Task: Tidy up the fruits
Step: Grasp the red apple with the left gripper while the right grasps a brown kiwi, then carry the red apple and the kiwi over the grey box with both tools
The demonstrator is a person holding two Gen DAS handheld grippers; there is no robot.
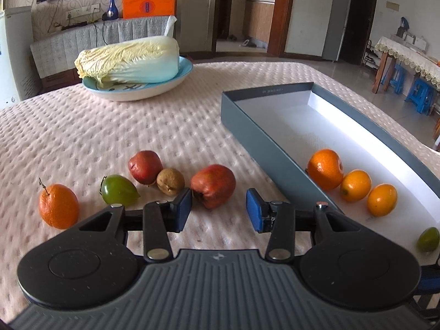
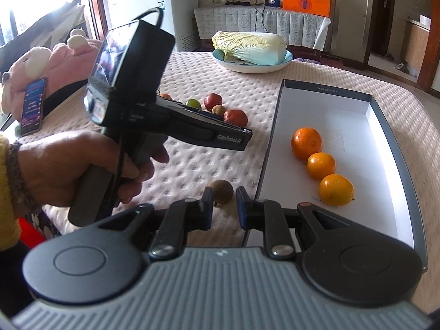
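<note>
My left gripper [image 1: 218, 210] is open just above the cloth. A red fruit [image 1: 213, 189] lies right in front of its blue pads, untouched. Beside it lie a brown fruit [image 1: 170, 181], another red fruit [image 1: 145, 167], a green fruit [image 1: 118, 189] and a stemmed orange [image 1: 58, 206]. The grey box [image 1: 239, 115] holds three orange fruits in a row [image 2: 321, 165] and a green one [image 1: 428, 238] at its near end. My right gripper [image 2: 225, 209] is shut and empty, at the box's near left corner. A second brown fruit [image 2: 222, 191] lies just beyond its tips.
A napa cabbage [image 1: 129, 60] fills a blue plate [image 1: 137, 90] at the far side of the table. A phone [image 2: 33, 106] and a pink plush toy [image 2: 55, 63] lie at the left edge. A person's hand [image 2: 82, 170] holds the left gripper's handle.
</note>
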